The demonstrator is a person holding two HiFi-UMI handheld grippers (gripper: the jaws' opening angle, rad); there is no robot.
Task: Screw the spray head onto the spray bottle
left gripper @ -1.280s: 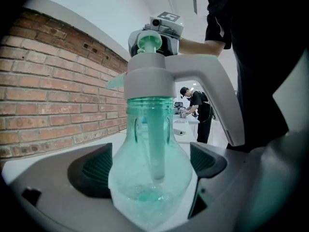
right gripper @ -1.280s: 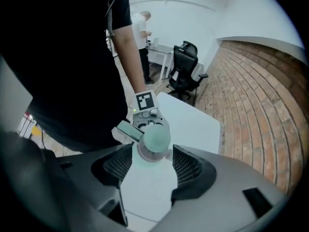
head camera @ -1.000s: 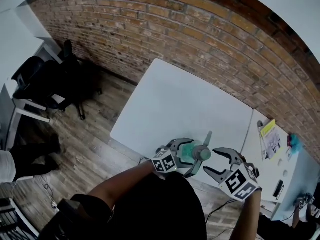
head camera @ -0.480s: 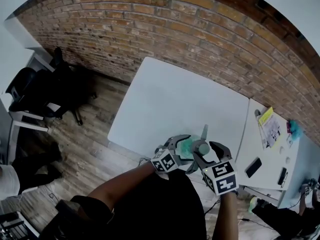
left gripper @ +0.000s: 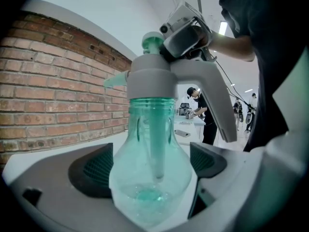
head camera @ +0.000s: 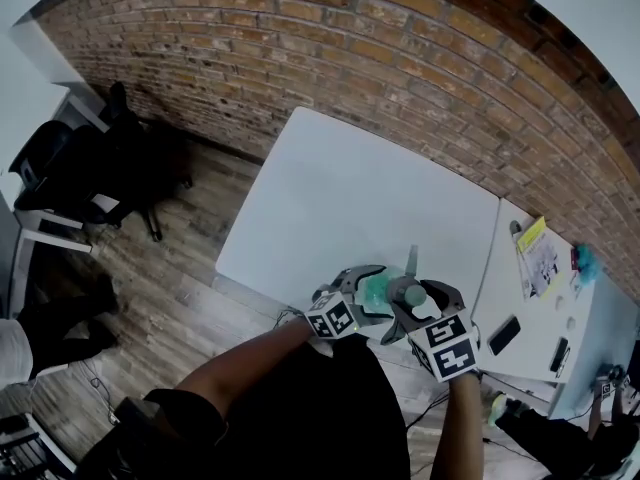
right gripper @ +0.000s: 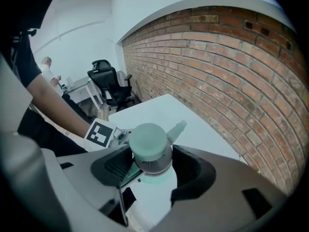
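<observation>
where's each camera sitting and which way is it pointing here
Head view: on the person's head, steeply down at the white table; left forearm, right forearm, left gripper, right gripper show.
Left gripper view: rides the left gripper, along its fingers shut on the spray bottle, toward the brick wall; right gripper above.
Right gripper view: rides the right gripper, down along its fingers shut on the spray head; left forearm shows.
Both gripper views share spray head and brick wall.
</observation>
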